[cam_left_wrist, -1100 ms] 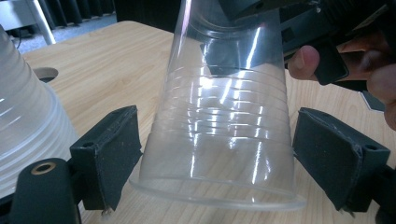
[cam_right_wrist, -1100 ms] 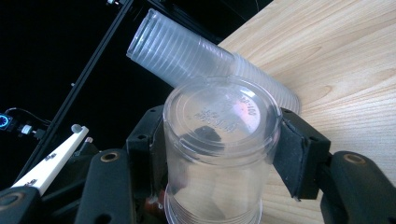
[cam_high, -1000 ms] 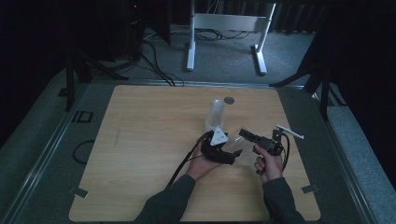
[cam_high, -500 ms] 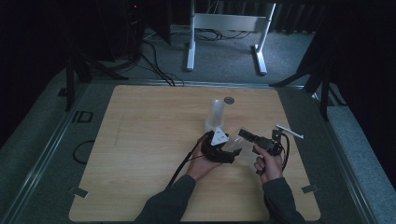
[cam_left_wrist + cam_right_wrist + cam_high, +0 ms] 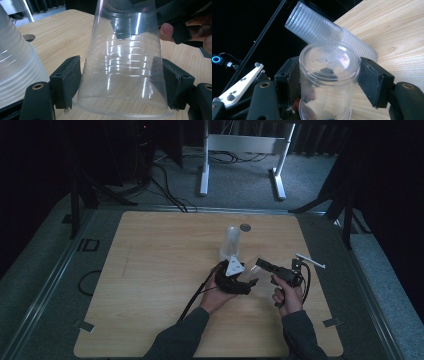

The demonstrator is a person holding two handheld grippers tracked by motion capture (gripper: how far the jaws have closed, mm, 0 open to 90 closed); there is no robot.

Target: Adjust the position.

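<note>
Holding one clear plastic cup (image 5: 122, 62) in both tongs, left (image 5: 120, 86) and right (image 5: 329, 82) closed on it; separated from cup stack (image 5: 231, 242), unplaced.

One loose clear cup (image 5: 122, 67) and one cup stack (image 5: 231, 242).

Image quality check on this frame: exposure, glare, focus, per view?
High view: dim, surroundings near black, clear cup barely readable between the grippers. Left gripper view: well lit, bright streaks of glare on the clear cup, cup stack soft at the left edge. Right gripper view: cup base sharp, background black beyond the table.
</note>
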